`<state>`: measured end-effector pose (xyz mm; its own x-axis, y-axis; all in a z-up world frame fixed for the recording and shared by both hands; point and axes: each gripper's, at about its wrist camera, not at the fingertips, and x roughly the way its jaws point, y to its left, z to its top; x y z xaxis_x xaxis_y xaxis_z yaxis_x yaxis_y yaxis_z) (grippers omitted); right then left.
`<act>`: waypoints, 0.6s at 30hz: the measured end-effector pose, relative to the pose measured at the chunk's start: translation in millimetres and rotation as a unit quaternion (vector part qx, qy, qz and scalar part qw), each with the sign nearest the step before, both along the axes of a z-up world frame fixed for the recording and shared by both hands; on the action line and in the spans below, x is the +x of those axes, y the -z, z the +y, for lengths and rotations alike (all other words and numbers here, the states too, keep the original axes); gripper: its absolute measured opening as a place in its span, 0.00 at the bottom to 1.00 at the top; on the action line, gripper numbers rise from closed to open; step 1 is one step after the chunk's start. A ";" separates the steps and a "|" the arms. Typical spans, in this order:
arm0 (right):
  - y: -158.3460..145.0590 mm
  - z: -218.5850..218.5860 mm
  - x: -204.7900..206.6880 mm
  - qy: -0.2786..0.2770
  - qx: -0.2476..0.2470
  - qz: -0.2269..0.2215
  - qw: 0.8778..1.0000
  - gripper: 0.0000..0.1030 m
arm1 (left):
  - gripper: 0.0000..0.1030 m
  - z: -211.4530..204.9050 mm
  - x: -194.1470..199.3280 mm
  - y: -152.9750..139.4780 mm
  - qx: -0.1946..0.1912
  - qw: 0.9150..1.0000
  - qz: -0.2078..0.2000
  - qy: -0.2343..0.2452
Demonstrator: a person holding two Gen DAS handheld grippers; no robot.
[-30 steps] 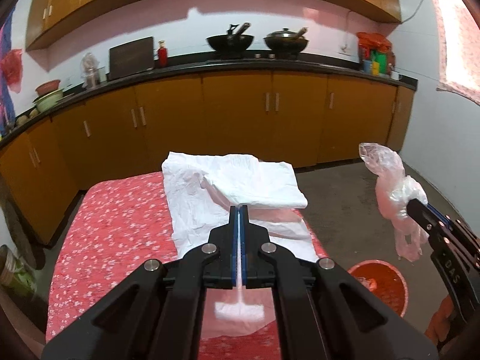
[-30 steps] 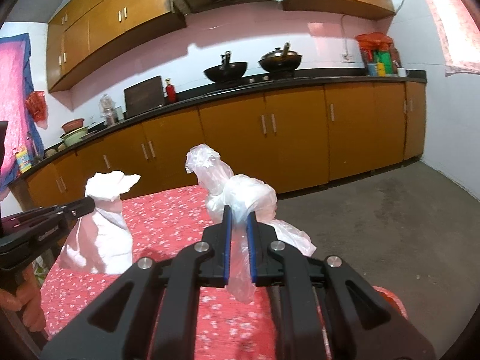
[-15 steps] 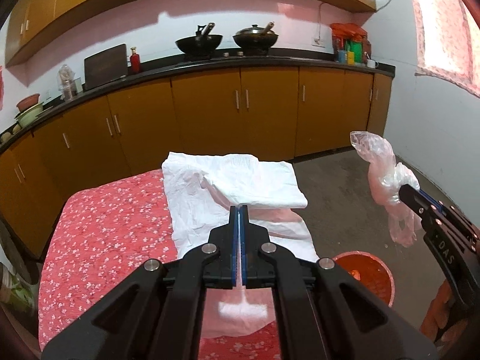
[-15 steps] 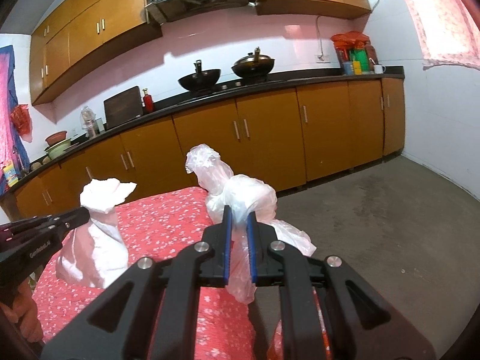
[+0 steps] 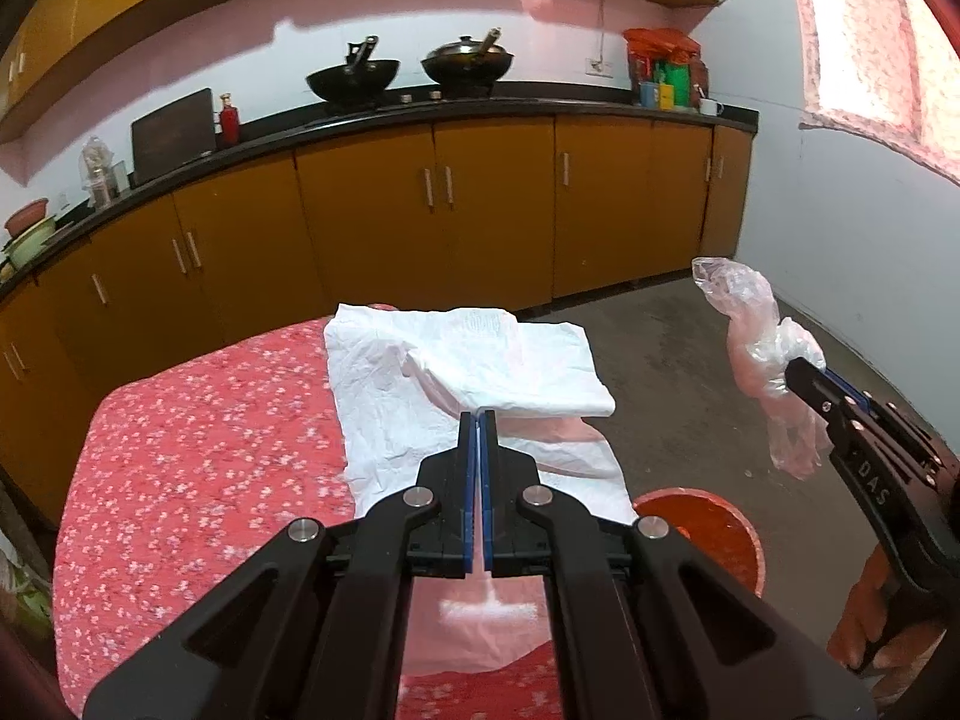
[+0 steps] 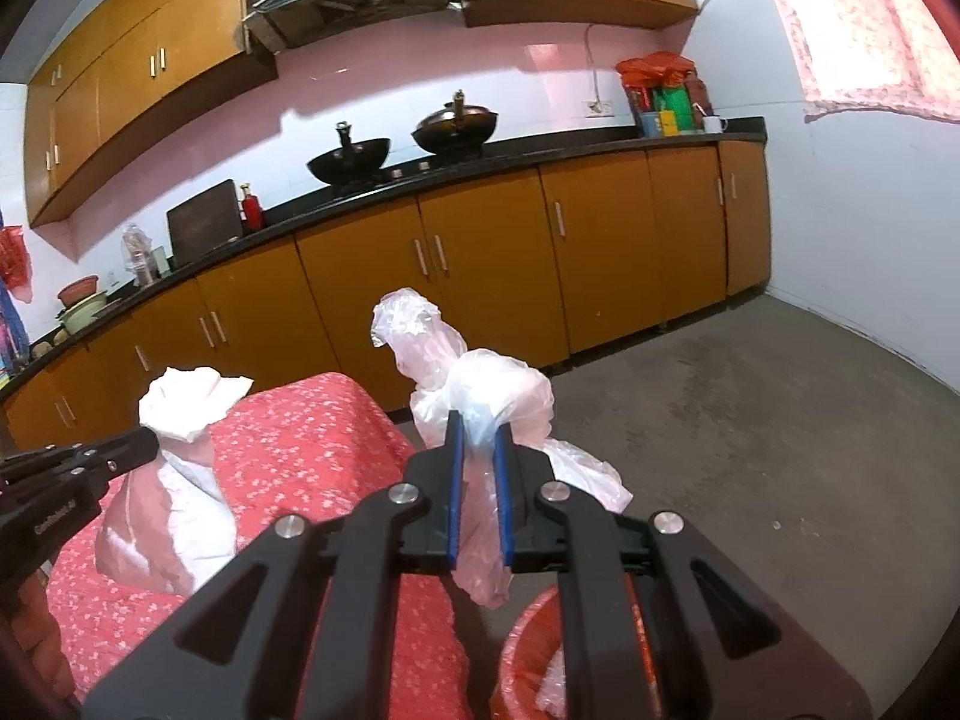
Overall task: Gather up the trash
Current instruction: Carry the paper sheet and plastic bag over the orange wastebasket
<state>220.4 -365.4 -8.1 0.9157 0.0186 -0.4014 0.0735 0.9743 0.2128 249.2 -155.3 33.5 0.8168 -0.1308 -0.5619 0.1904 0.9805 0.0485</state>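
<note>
the red flowered table [image 5: 198,456] spreads below and to the left of both claws, and the orange bin [image 5: 714,531] sits on the floor just past its right edge, low under the right claw. the left gripper [image 5: 478,420] is clamped tight on a fold of the white tissue sheet [image 5: 456,360], which hangs lifted over the table. the right gripper [image 6: 478,429] is pinched on the knotted clear plastic bag [image 6: 480,387], dangling above the bin rim [image 6: 522,630]. the step in hand looks like dropping trash into the bin. to do it well, centre the bag over the opening, lower it close, then release so the light film cannot drift; bring the tissue across after.
</note>
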 end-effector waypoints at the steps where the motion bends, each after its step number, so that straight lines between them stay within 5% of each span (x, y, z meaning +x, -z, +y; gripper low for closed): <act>1: 1.5 -2.5 0.3 0.003 0.000 0.002 1.000 0.10 | 0.01 -4.0 0.1 1.6 -0.002 1.000 0.003 0.004; 9: 22.8 -40.7 -5.3 0.038 -0.007 0.021 0.999 0.10 | 0.01 -39.9 0.4 22.4 -0.019 0.999 0.029 0.034; 18: 79.6 -100.7 -15.9 0.091 0.002 0.081 0.992 0.10 | 0.01 -90.0 -1.0 70.0 -0.010 0.994 0.068 0.083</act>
<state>204.5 -466.2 -87.7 0.8270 -0.1395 -0.5446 0.2825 0.9406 0.1881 248.2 -245.3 -36.5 0.6996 -0.2708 -0.6612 0.3538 0.9353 -0.0088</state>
